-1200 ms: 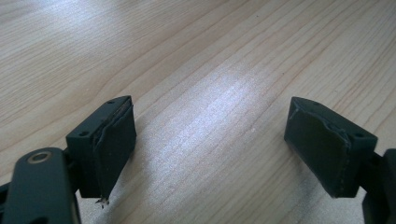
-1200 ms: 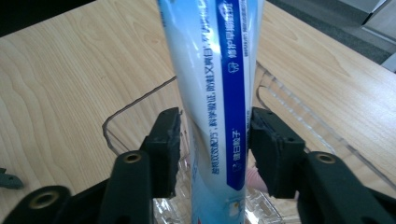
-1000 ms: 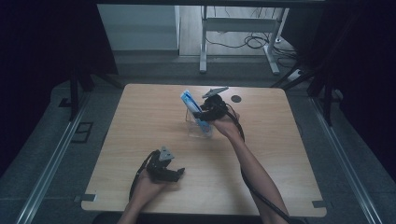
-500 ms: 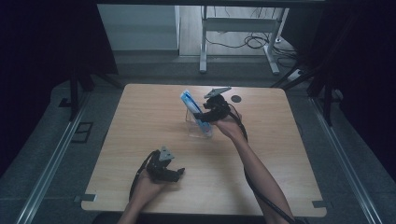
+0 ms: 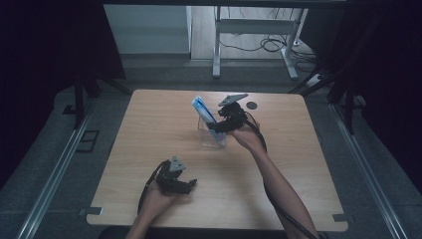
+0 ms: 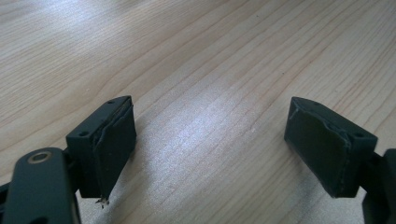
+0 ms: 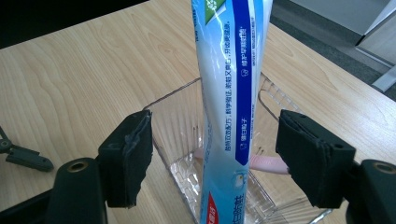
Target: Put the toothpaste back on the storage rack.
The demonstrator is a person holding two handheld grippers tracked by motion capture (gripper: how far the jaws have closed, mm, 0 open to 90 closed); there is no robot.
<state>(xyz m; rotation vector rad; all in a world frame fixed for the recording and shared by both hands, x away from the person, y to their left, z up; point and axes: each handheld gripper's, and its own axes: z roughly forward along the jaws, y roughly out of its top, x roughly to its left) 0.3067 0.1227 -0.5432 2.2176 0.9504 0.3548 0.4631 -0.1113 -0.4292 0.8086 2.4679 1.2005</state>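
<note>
Right gripper at a toothpaste tube standing in a clear plastic holder, jaws spread.

The jaws flank the tube without touching it; a pink object lies in the holder's bottom, mostly hidden. The right forearm reaches far across the wooden table. Near left, the left gripper rests low, jaws spread over bare wood. The tube's top is cut off. Both grippers sit much as a second ago.

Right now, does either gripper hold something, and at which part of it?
Nothing is held. The right gripper is open, its jaws apart on either side of the toothpaste tube standing in the clear box. The left gripper is open over the bare table.
</note>
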